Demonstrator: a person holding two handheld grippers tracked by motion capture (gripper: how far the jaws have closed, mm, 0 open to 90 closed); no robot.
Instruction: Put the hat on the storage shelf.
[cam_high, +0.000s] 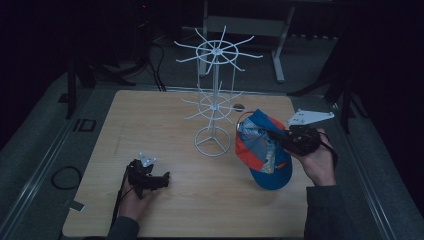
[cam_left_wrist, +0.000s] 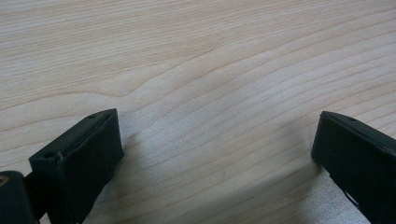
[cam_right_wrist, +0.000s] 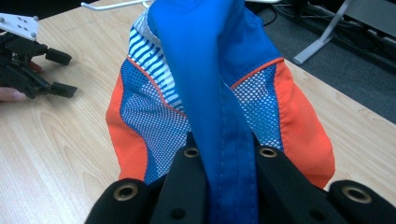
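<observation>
A blue and orange cap (cam_high: 265, 152) with mesh panels hangs above the right part of the wooden table (cam_high: 150, 120). My right gripper (cam_high: 274, 135) is shut on it. In the right gripper view the jaws (cam_right_wrist: 229, 154) pinch a blue fabric band of the cap (cam_right_wrist: 205, 70), which droops away from them. My left gripper (cam_high: 166, 179) rests low on the table at the front left, open. In the left gripper view its fingers (cam_left_wrist: 217, 135) stand wide apart over bare wood with nothing between them. It lies farther off in the right gripper view (cam_right_wrist: 63, 72).
A white wire display stand (cam_high: 215, 100) with two tiers of radiating hooks rises from a ring base at the table's middle, just left of the cap. Dark floor, cables and table legs surround the table. Bare wood (cam_left_wrist: 210, 56) lies in front of the left gripper.
</observation>
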